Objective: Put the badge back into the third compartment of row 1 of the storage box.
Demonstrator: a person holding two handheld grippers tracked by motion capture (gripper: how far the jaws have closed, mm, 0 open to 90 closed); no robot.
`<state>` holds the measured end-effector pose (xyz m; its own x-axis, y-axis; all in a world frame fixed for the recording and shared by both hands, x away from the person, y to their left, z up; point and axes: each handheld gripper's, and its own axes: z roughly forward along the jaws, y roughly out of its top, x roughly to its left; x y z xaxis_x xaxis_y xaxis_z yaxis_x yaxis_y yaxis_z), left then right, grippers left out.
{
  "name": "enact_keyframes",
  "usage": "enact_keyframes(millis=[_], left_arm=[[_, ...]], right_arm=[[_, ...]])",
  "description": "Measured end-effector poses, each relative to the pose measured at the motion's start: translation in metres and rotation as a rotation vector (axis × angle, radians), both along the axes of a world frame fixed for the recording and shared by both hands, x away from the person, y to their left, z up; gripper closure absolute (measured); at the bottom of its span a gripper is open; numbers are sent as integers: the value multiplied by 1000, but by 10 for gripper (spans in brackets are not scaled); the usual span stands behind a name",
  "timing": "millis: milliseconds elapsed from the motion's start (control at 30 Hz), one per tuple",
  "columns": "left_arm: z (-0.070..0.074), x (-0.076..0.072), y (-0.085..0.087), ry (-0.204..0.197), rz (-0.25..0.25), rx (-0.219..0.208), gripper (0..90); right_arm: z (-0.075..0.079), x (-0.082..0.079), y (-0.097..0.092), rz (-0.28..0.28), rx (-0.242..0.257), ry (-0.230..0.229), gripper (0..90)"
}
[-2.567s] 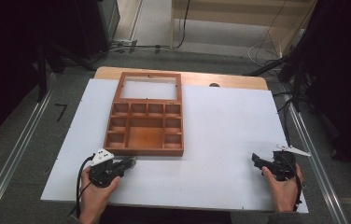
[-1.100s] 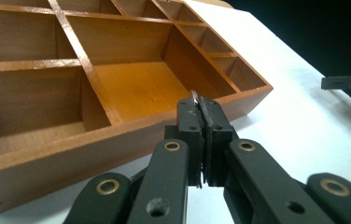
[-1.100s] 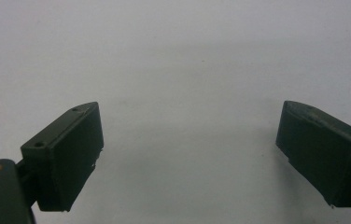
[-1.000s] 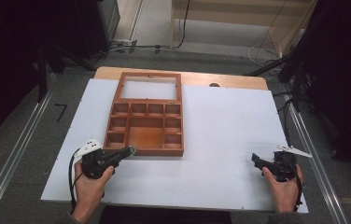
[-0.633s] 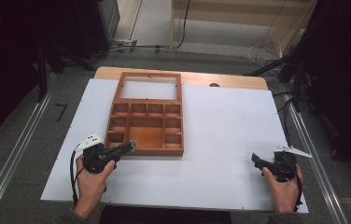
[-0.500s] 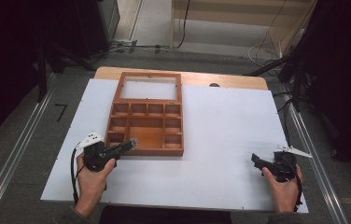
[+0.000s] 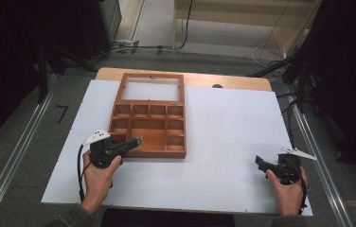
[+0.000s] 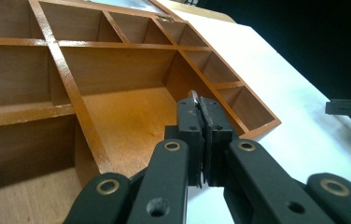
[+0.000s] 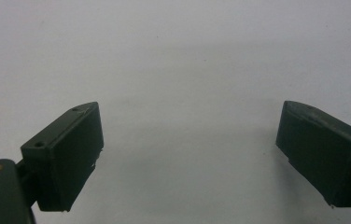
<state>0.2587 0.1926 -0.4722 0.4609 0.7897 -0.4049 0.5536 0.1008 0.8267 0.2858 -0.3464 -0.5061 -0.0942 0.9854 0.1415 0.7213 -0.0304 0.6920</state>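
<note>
Wooden tray (image 7: 148, 128): left claw (image 8: 200, 103) pinches small metal bit; right claw (image 9: 187, 158) agape.

- Open brown wooden compartment box (image 7: 148, 130) with a raised glass-paned lid occupies the white tabletop (image 7: 228, 142) left of centre; its thin dividers (image 8: 66, 79) wall off each cell
- Broad bare white surface lies between the box and the right edge

The compartmented box (image 7: 148, 128) looks like warm, smooth-finished wood; the table (image 7: 228, 142) matt white; the right gripper (image 9: 190, 158) matt black plastic.
</note>
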Motion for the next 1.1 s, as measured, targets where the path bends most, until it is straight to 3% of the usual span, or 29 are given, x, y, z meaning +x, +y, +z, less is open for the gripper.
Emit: enact_keyframes(millis=[1100], left_arm=[[0, 35, -10, 13, 6, 1, 895]], right_arm=[[1, -1, 0, 7, 4, -3, 58]])
